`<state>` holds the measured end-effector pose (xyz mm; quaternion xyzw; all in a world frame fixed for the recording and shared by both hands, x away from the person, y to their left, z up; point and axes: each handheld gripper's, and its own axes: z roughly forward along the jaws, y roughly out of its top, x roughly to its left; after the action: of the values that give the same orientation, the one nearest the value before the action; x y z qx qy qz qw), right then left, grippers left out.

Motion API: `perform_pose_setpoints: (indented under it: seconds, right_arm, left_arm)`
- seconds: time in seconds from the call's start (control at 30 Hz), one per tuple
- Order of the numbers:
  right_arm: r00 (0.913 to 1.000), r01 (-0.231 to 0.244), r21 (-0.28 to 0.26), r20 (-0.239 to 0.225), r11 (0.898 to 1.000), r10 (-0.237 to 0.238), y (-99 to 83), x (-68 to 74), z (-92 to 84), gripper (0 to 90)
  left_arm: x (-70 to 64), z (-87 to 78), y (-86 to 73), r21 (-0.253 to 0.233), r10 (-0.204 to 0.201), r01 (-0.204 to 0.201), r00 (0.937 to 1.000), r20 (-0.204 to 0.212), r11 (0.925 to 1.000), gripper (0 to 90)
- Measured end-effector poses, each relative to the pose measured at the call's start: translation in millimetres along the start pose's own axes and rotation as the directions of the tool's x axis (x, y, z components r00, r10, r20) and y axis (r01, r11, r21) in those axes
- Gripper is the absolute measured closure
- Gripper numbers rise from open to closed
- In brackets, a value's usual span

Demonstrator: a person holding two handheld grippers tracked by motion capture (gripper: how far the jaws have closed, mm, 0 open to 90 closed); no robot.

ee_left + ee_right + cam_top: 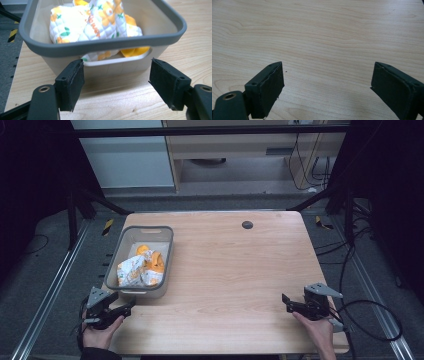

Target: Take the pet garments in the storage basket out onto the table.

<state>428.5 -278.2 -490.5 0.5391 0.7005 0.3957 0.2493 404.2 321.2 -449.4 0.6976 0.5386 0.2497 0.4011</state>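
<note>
Both sets of jaws are spread wide with nothing between them. The left gripper (131, 306) sits just near of the grey bin (105, 43) holding the crumpled floral cloth (100, 22); the right gripper (286, 302) hangs over bare table (324, 32). Looks like nothing's been grabbed yet, so basically all the work's left.

We note a grey bin (105, 43) holding white quilted cloth (95, 22) printed with orange flowers and green leaves. Table (317, 30): pale wood grain. Gripper pads (75, 85): black.
</note>
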Motion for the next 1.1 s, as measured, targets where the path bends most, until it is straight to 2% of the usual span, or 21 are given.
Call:
perform_pose_setpoints:
  seconds: [0.3, 0.4, 0.47, 0.7, 0.93, 1.1]
  right_arm:
    - [0.9999, 0.015, -0.008, -0.004, 1.0, -0.015, 0.1, 0.1, 0.6, 10.9]
    - [0.9999, 0.013, -0.011, -0.005, 1.0, -0.014, -0.1, 0.3, 0.3, 10.9]
    - [0.9999, 0.015, -0.011, -0.008, 1.0, -0.015, -0.3, 0.4, 0.2, 10.9]
    - [0.9998, 0.019, -0.006, -0.004, 1.0, -0.019, -0.3, 0.8, 1.1, 10.9]
    - [0.9997, 0.021, -0.014, -0.015, 1.0, -0.022, 0.2, 0.1, 0.9, 10.9]
    - [0.9997, 0.016, -0.01, -0.018, 1.0, -0.016, 0.2, 1.0, 0.5, 10.8]
  left_arm:
    - [-1.2, -8.8, 14.1, -0.029, -0.005, 0.005, 1.0, -0.004, 0.9996, 26.9]
    - [0.6, -13.7, 19.7, -0.047, -0.01, 0.009, 0.9999, -0.013, 0.9989, 26.7]
    - [2.2, -16.7, 23.7, -0.054, -0.019, 0.019, 0.9998, -0.003, 0.9984, 26.8]
    - [6.0, -23.9, 36.8, -0.071, -0.016, 0.015, 0.9998, -0.01, 0.9973, 26.7]
    - [9.4, -30.0, 48.2, -0.1, -0.006, 0.004, 0.9998, -0.021, 0.995, 27.2]
    - [8.2, -29.2, 62.3, -0.113, 0.024, -0.027, 0.9994, -0.025, 0.9932, 27.5]
